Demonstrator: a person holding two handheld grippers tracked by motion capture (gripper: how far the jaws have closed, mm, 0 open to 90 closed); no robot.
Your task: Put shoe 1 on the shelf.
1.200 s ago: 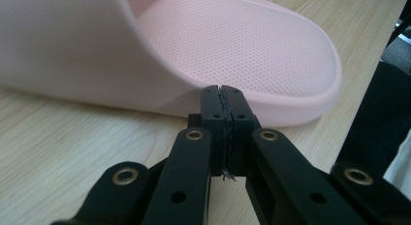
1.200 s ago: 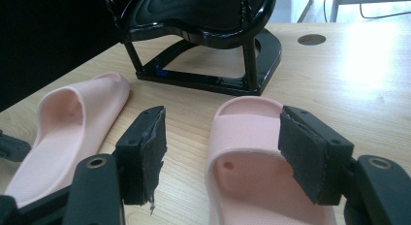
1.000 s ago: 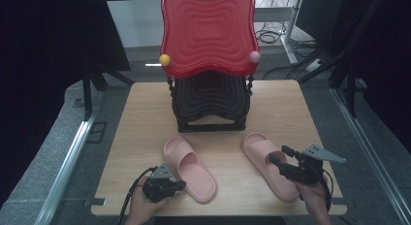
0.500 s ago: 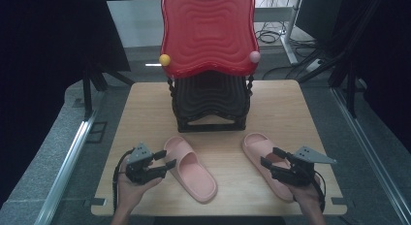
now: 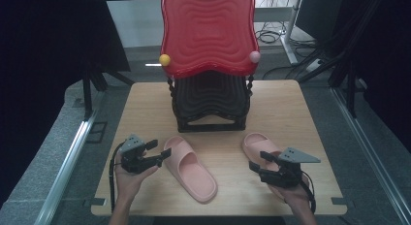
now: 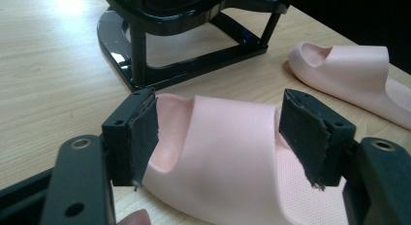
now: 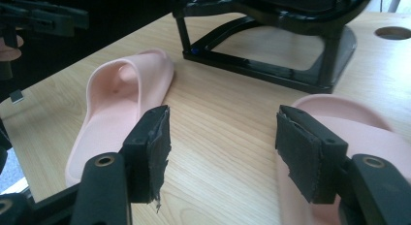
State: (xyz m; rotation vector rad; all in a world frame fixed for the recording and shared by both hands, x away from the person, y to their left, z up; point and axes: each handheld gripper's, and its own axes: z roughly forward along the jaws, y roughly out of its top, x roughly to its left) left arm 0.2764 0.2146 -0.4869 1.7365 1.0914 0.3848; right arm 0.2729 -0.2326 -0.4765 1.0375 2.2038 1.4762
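Observation:
Two pink slippers lie on the wooden table [image 5: 145, 104]. The left slipper [image 5: 189, 169] [image 6: 228, 152] [image 7: 121, 104] lies slantwise. My left gripper [image 5: 162, 152] [image 6: 218, 137] hovers at its left edge; its jaws have just been opening and stand open, with the slipper's strap seen just beyond the pads, untouched. The right slipper [image 5: 259, 143] [image 6: 354, 74] [image 7: 368, 133] is partly hidden by my right gripper [image 5: 257, 162] [image 7: 223, 142]. Its jaws have just been closing a little but stand open over bare table, the right pad [image 7: 303, 152] above the slipper's edge.
A shoe rack with a red wavy top [image 5: 208, 31] and black lower tiers [image 5: 211, 101] [image 6: 194, 65] [image 7: 271, 65] stands at the table's back middle. Dark stands and cables surround the table. A round hole [image 7: 392, 32] is in the tabletop.
The left gripper rose and moved left from the left slipper's heel end, and its jaws opened. The right gripper slid a little left over the right slipper. Both slippers stayed put.

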